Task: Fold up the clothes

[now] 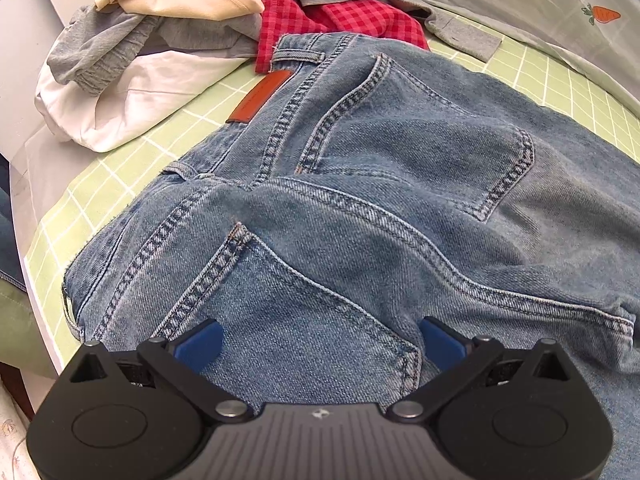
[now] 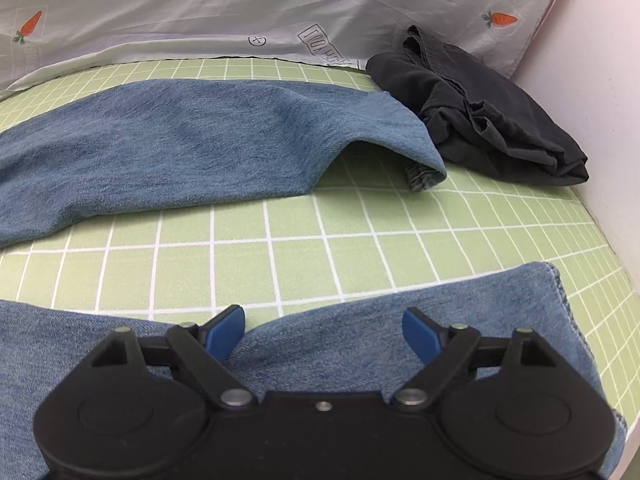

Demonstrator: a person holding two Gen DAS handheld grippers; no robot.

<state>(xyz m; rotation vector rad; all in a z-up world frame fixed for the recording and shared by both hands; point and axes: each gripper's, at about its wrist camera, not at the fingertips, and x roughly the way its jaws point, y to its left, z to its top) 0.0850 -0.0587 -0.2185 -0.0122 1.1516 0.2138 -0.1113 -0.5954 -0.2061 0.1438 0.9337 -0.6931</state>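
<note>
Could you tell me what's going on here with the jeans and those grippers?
A person is folding clothes on a green checked sheet with two handheld grippers. The jeans lie back-up, legs spread apart. The left gripper sits open over a back pocket; the right gripper is open above one leg's end, gripping nothing. Unfolded clothes wait beyond the waistband, and a dark garment lies by the other leg.

A pair of faded blue jeans (image 1: 360,184) is spread seat-up on a green checked sheet, back pockets and a brown leather waistband patch (image 1: 260,96) showing. The two legs (image 2: 192,148) are laid apart, the far one's hem lifted beside a crumpled dark garment (image 2: 480,120).
</note>
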